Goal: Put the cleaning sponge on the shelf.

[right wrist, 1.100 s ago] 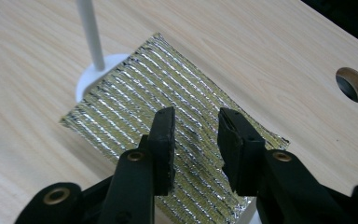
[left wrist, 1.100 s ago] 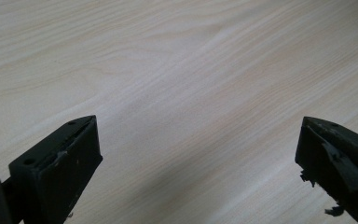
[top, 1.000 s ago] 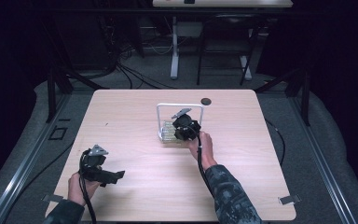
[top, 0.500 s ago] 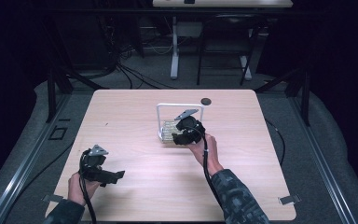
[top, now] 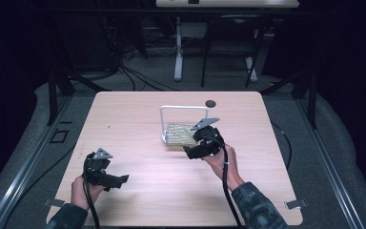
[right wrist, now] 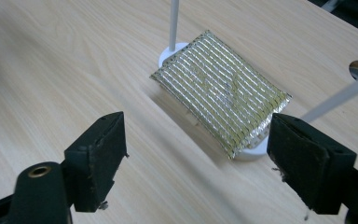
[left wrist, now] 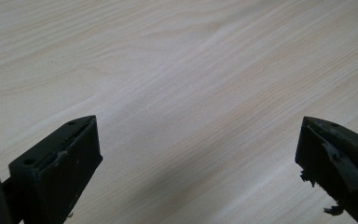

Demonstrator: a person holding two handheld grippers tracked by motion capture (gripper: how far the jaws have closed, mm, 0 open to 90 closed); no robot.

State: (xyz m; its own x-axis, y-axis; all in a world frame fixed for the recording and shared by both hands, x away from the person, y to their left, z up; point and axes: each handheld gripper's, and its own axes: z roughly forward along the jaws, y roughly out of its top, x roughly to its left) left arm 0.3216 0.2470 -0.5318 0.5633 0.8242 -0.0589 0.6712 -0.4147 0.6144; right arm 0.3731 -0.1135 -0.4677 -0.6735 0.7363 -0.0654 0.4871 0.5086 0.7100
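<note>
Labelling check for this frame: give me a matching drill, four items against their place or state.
Items:
1. left tongs
2. right tongs
3. metallic pad
4. dark round spot

Place or state:
A. at the table's far edge
B. lies between the white stand's feet
C. open above bare wood, near corner
D. open, just been opening, nothing between, in front of the pad

Pairs: 1-C, 2-D, 3-B, 4-A

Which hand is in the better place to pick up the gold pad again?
Right. Its tongs, open and empty, sit just before the gold pad by the white stand. The left tongs are far away.
</note>
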